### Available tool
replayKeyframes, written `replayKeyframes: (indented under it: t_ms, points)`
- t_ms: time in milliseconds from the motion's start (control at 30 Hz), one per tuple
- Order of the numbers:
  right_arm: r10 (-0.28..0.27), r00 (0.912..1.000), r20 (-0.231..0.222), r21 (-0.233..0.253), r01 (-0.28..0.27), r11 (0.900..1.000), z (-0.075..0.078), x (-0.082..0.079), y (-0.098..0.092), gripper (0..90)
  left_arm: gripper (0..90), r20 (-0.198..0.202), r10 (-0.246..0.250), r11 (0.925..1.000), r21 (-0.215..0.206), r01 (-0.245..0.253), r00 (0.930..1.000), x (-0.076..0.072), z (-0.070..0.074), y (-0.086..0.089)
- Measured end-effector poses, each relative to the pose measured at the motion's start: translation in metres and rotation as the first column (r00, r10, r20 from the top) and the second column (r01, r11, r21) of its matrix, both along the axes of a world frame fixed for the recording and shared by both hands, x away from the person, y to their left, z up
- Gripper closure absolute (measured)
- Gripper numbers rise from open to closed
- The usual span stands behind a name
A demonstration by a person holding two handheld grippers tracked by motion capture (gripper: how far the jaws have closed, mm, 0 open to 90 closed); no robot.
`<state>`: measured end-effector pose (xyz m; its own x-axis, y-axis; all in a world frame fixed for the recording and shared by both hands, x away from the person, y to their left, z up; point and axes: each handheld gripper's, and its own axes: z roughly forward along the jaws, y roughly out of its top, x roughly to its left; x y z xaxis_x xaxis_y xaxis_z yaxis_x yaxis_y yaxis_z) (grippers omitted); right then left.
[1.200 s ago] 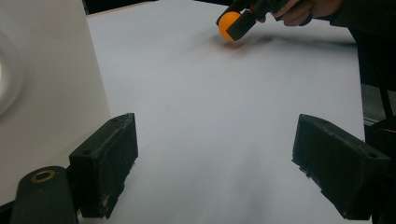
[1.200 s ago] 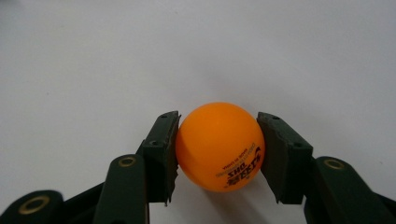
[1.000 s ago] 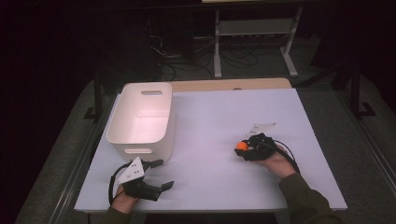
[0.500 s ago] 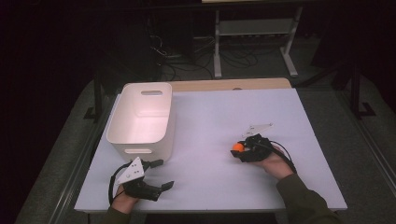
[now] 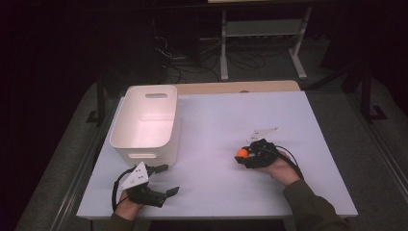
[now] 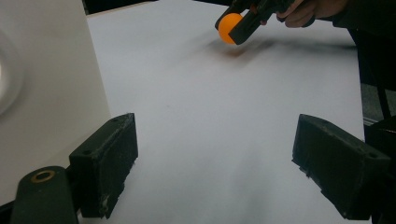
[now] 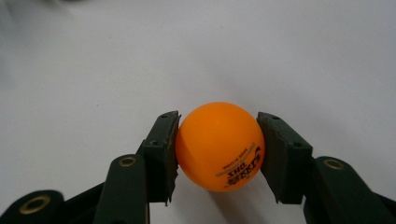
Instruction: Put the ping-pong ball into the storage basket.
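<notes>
In the high view, the white table (image 5: 216, 120) takes up the middle of the frame, with a white bin (image 5: 146, 120) standing on its left part, open side up and a handle slot in its far wall. At the lower left of the frame the left gripper (image 5: 163, 179) rests low near the table's front edge, just below the bin, its jaws spread wide with nothing between them. Right of centre, the right gripper (image 5: 240, 156) points toward the left of the frame and pinches an orange ball (image 5: 241, 153) at its tip; the person's hand (image 5: 281, 171) and a dark sleeve (image 5: 312, 207) lead off to the lower right corner.

In the left gripper view, the two black jaws rise from the lower left and lower right, far apart, with bare table (image 6: 210, 116) between them. The bin's wall (image 6: 46, 84) fills the left edge. At the upper centre, the right gripper (image 6: 231, 29) holds the orange ball (image 6: 228, 25) just above the table, a faint shadow beneath it.

In the right gripper view, the jaws press on either side of the orange ball (image 7: 219, 144), which sits in the lower centre of the frame. Small dark print runs across the ball's lower right face. The white table (image 7: 187, 56) lies behind.
</notes>
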<state>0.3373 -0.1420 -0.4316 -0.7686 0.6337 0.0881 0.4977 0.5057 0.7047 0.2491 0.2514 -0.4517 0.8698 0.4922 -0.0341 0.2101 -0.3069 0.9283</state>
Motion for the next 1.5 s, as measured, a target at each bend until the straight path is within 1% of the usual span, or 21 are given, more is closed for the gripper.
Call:
replayKeyframes:
  t_ms: [300, 600, 767, 967, 1100, 1500]
  points:
    - [0.016, 0.9998, -0.013, 0.008, -0.016, 1.0, 0.001, -0.001, 0.004, 49.6, 14.0, -0.001, 0.0, 1.0, 0.001, 0.0, 1.0, 0.0, 0.0, 0.0]
    - [0.03, 0.9994, -0.018, 0.036, -0.029, 0.999, 0.002, 0.0, 0.01, 49.6, 14.0, -0.005, 0.0, 1.0, 0.0, 0.0, 1.0, 0.0, 0.0, 0.0]
    - [0.041, 0.9989, -0.024, 0.034, -0.041, 0.999, 0.002, 0.0, 0.015, 49.6, 14.0, -0.004, 0.002, 1.0, -0.003, -0.002, 1.0, 0.0, 0.0, 0.0]
    - [0.057, 0.9982, -0.02, 0.026, -0.056, 0.998, 0.004, 0.001, 0.02, 49.6, 14.0, -0.007, 0.004, 1.0, -0.007, -0.004, 1.0, 0.0, 0.0, 0.0]
    - [0.065, 0.9978, -0.013, 0.03, -0.065, 0.997, 0.005, 0.002, 0.024, 49.6, 14.0, -0.007, 0.004, 1.0, -0.008, -0.004, 1.0, 0.0, 0.0, 0.0]
    - [0.089, 0.9959, -0.015, 0.032, -0.089, 0.996, 0.007, 0.005, 0.035, 49.6, 14.0, -0.008, 0.006, 0.9999, -0.009, -0.007, 1.0, 0.0, 0.0, 0.0]
